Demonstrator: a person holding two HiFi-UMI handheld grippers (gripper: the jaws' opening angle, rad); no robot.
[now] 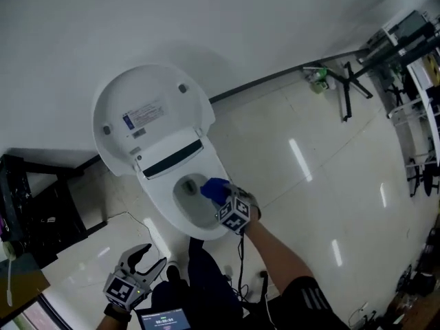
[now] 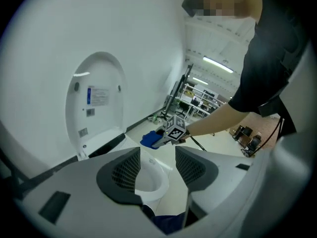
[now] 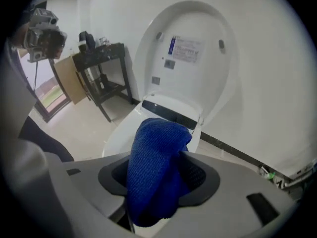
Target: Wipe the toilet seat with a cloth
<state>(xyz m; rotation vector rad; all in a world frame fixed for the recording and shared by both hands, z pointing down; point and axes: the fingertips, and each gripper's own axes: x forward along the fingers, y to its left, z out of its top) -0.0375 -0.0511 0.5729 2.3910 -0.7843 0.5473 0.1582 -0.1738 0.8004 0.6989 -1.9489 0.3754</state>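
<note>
A white toilet stands against the wall with its lid (image 1: 148,115) raised and its seat ring (image 1: 163,199) down around the bowl. My right gripper (image 1: 221,196) is shut on a bunched blue cloth (image 1: 214,189) over the right side of the seat. In the right gripper view the cloth (image 3: 156,170) fills the gap between the jaws, with the seat (image 3: 119,133) and lid (image 3: 190,58) beyond. My left gripper (image 1: 141,258) hangs open near the person's legs, well clear of the toilet. Its view shows the bowl (image 2: 151,178), the cloth (image 2: 149,140) and the right gripper (image 2: 159,141).
A black shelf unit (image 1: 31,212) stands left of the toilet. A green bottle (image 1: 317,78) and black stand legs (image 1: 350,81) sit by the far wall. Metal racks (image 1: 416,102) line the right edge. A cable (image 1: 130,218) trails over the tiled floor (image 1: 309,163).
</note>
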